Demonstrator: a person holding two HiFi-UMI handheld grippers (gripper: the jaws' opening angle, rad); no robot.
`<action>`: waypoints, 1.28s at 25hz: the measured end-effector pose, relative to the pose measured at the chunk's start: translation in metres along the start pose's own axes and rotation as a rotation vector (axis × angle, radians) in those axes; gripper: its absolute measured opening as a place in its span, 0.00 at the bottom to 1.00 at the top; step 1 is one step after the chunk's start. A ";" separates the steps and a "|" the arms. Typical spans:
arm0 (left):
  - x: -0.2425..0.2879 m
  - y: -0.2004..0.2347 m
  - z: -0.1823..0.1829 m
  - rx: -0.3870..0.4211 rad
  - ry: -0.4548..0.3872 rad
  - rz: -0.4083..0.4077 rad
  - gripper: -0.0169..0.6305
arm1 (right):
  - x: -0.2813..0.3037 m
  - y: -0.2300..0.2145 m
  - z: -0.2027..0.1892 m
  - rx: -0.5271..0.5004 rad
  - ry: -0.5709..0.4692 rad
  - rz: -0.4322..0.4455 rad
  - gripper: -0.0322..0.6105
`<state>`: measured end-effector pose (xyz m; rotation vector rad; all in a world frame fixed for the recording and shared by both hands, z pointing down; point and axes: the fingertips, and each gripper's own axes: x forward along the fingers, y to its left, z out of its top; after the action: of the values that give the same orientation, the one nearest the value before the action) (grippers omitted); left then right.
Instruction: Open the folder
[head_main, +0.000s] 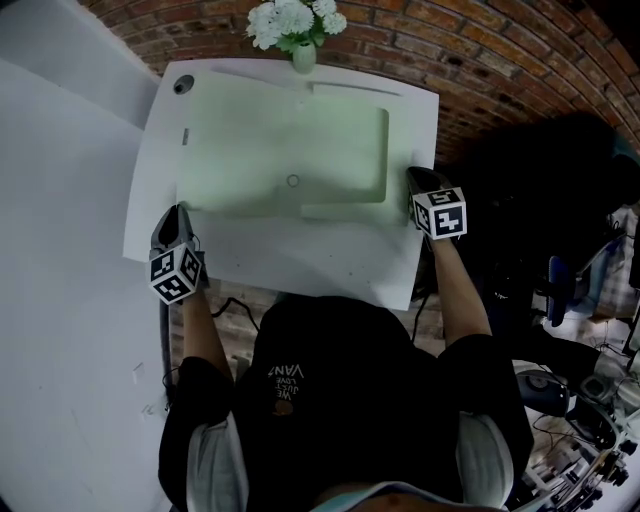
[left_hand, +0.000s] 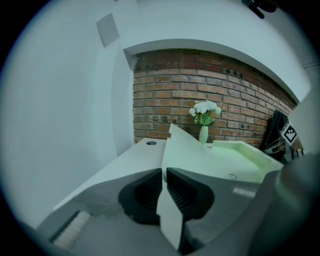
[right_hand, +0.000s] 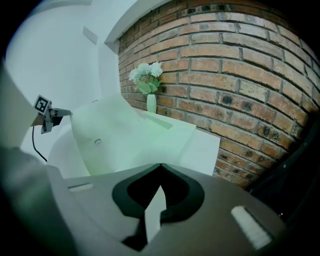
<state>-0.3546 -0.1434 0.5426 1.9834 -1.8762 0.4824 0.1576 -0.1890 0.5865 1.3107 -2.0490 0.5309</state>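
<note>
Room: a red brick wall (head_main: 480, 60) runs behind the white table (head_main: 300, 265). A green vase of white flowers (head_main: 303, 55) stands at the table's far edge.
Open room: I see bare table top in front of the pale green flat folder (head_main: 285, 150) and to its left. The table's right edge is close by my right claw (right_hand: 160, 167).
Folder: it lies on the table, between my two claws.
Left: my left claw (left_hand: 164, 172) is at the folder's near left corner. Its jaws pinch a thin sheet of the folder, which stands up on edge.
Right: this claw is at the folder's right edge, tips together, clamped on a thin sheet of it.
</note>
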 end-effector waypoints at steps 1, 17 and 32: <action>0.002 0.001 -0.002 0.003 0.007 0.001 0.07 | 0.000 0.000 0.000 0.001 0.001 -0.002 0.05; 0.027 0.016 -0.033 0.014 0.115 -0.015 0.09 | -0.001 -0.001 0.000 0.024 0.000 -0.060 0.05; 0.043 0.019 -0.051 0.110 0.197 0.009 0.11 | -0.001 -0.001 -0.001 0.042 -0.009 -0.095 0.05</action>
<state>-0.3711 -0.1568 0.6085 1.9176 -1.7712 0.7693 0.1593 -0.1887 0.5863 1.4295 -1.9809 0.5287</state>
